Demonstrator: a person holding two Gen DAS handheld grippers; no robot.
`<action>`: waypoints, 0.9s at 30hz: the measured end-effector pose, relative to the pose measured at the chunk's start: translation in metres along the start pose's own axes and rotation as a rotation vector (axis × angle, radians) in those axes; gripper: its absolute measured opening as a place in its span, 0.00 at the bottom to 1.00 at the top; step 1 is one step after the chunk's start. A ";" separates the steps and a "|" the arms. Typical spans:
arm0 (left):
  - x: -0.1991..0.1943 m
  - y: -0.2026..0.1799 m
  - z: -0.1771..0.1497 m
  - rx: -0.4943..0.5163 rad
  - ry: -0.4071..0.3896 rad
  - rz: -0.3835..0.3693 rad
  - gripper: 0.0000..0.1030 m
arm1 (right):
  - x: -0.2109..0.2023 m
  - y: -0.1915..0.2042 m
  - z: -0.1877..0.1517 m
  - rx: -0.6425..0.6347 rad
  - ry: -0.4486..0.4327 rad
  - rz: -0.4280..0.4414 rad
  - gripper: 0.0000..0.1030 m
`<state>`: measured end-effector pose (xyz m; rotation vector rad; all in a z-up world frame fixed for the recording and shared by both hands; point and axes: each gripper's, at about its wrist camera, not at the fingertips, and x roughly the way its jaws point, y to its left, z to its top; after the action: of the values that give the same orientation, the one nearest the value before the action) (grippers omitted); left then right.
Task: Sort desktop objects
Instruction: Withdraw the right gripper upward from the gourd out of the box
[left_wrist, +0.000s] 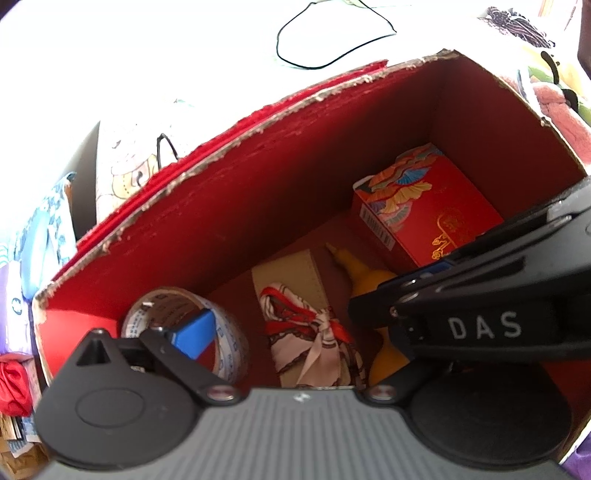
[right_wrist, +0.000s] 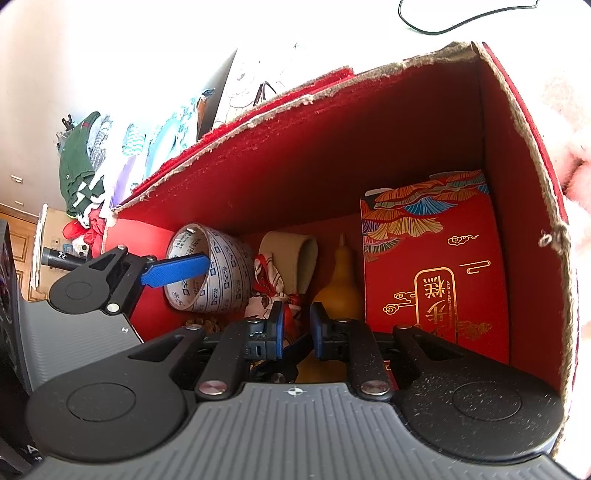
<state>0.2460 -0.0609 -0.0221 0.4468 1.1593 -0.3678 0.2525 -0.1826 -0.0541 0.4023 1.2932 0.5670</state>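
Observation:
A red cardboard box (left_wrist: 258, 206) fills both views. On its floor lie a printed tape roll (left_wrist: 232, 332), a beige case tied with a red-and-white scarf (left_wrist: 295, 291), a yellow gourd (left_wrist: 354, 266) and a red patterned carton (left_wrist: 428, 210). My left gripper (left_wrist: 303, 332) is open wide. Its blue left finger (right_wrist: 177, 273) pokes through the hole of the tape roll (right_wrist: 225, 273), and its right finger is hidden behind the other gripper. My right gripper (right_wrist: 297, 328) hovers over the gourd (right_wrist: 341, 280) and the scarf (right_wrist: 269, 288), its blue pads a narrow gap apart with nothing between them.
The box's torn rim (right_wrist: 369, 70) rises high all around, and the carton (right_wrist: 432, 266) stands against its right wall. Outside are a black cable (left_wrist: 332, 44) on a white surface, a pink plush (left_wrist: 561, 110) at the right, and piled clothes (right_wrist: 81, 170) at the left.

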 end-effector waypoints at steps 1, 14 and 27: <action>0.000 0.002 0.001 -0.002 0.000 0.000 0.98 | 0.000 0.000 0.000 0.001 -0.001 0.001 0.18; -0.004 0.000 -0.002 -0.011 -0.012 0.028 0.98 | -0.001 0.000 0.001 -0.004 -0.017 -0.001 0.17; 0.000 0.012 0.004 -0.020 -0.001 0.065 0.98 | -0.004 0.002 -0.002 -0.020 -0.046 0.012 0.17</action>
<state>0.2555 -0.0527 -0.0192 0.4656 1.1441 -0.3003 0.2500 -0.1837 -0.0502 0.4047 1.2408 0.5766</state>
